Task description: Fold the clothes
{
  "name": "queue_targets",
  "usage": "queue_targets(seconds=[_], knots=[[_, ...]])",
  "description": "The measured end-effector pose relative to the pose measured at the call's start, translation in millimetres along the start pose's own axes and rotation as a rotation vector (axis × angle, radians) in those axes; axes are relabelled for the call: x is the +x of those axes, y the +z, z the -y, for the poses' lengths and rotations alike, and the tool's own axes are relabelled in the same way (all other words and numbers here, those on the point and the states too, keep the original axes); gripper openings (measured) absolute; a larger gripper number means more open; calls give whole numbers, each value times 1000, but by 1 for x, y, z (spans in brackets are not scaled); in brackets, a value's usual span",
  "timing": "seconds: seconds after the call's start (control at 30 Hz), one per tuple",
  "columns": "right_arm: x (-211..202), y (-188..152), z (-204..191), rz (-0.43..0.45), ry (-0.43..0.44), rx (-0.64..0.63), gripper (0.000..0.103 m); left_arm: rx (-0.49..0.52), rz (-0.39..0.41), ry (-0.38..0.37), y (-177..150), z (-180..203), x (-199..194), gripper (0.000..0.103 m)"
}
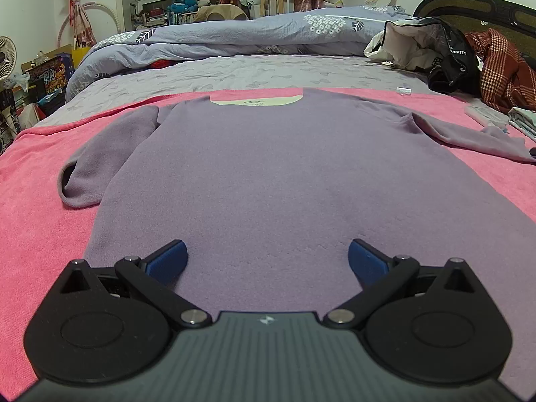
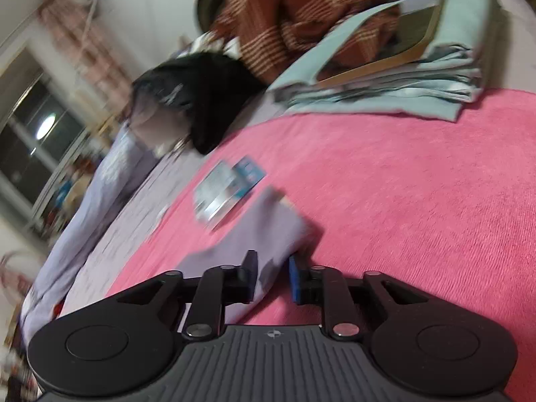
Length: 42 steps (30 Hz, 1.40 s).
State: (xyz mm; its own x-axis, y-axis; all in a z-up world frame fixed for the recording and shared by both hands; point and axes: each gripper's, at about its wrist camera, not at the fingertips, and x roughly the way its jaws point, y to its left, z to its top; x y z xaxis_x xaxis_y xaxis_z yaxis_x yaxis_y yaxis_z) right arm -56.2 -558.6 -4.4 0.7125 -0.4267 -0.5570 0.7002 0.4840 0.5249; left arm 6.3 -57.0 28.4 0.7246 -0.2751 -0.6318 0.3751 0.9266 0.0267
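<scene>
Pinching the sweater's (image 1: 268, 174) right sleeve (image 2: 261, 234), the right gripper (image 2: 273, 279) looks mid-fold; left gripper (image 1: 267, 261) hovers agape; sleeve probably crosses inward.

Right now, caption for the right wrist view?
Right gripper shut on purple sleeve above pink towel; view motion-blurred.

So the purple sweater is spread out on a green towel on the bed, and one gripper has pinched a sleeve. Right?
Not quite: the towel is pink, not green, as the left wrist view shows. The purple sweater does lie on it, and the right gripper is pinching the sleeve.
</scene>
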Motion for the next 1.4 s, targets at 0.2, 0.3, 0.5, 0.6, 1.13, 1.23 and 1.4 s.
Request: queue_targets(seconds=[0.2, 0.3, 0.5, 0.6, 1.13, 1.23, 1.4], knots=[[-10, 6, 2, 60, 19, 66, 5, 2, 1, -1, -1, -1, 0, 103], [-32, 12, -1, 119, 30, 34, 5, 1, 1, -1, 0, 0, 0, 103], [-23, 11, 19, 53, -73, 74, 4, -3, 3, -5, 0, -1, 1, 103], [-27, 15, -3, 71, -61, 42, 5, -4, 4, -6, 0, -1, 1, 103], [-78, -198, -375, -313, 717, -695, 5, -201, 109, -27, -21, -69, -59, 102], [-64, -278, -403, -519, 769, -837, 6, -287, 99, 61, -37, -109, -68, 102], [-61, -305, -373, -571, 773, -912, 45, -338, 102, 99, -44, -129, -68, 101]])
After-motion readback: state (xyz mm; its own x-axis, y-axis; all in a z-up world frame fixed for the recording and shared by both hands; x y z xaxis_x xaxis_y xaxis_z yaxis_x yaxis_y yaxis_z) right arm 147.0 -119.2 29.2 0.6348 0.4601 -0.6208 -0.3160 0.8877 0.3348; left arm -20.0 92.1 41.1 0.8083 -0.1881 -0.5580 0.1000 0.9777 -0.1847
